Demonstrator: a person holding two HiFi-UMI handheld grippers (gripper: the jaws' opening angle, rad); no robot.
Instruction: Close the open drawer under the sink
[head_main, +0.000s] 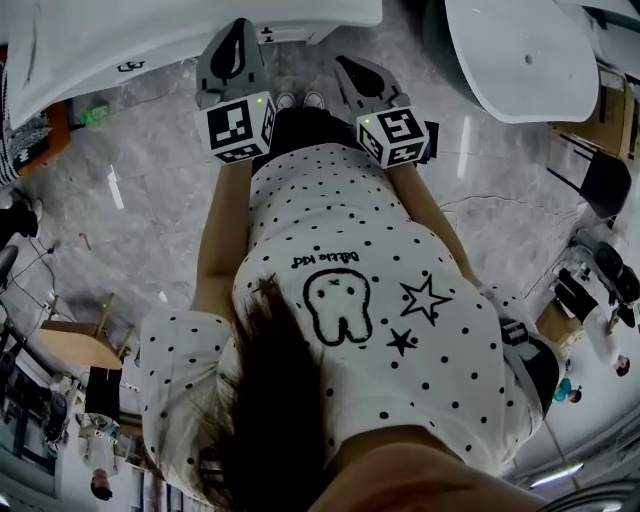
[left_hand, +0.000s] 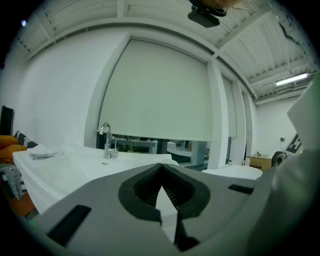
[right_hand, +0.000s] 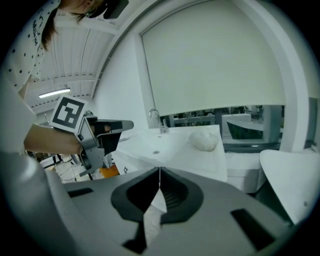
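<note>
Sink (left_hand: 75, 170) with tap (left_hand: 105, 141) ahead, white cloth (right_hand: 204, 140) on it, tub (right_hand: 295, 180) at right. Left gripper (head_main: 238, 40), right gripper (head_main: 350, 72): my fingers closed tight, empty. Drawer (right_hand: 124, 164) below sink, apart from both.

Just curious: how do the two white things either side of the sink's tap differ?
The left thing lies flat and low; the right thing is a rounded lump. The left thing's edge looks thin and even; the right thing looks crumpled. Both are white and rest on the sink top.
</note>
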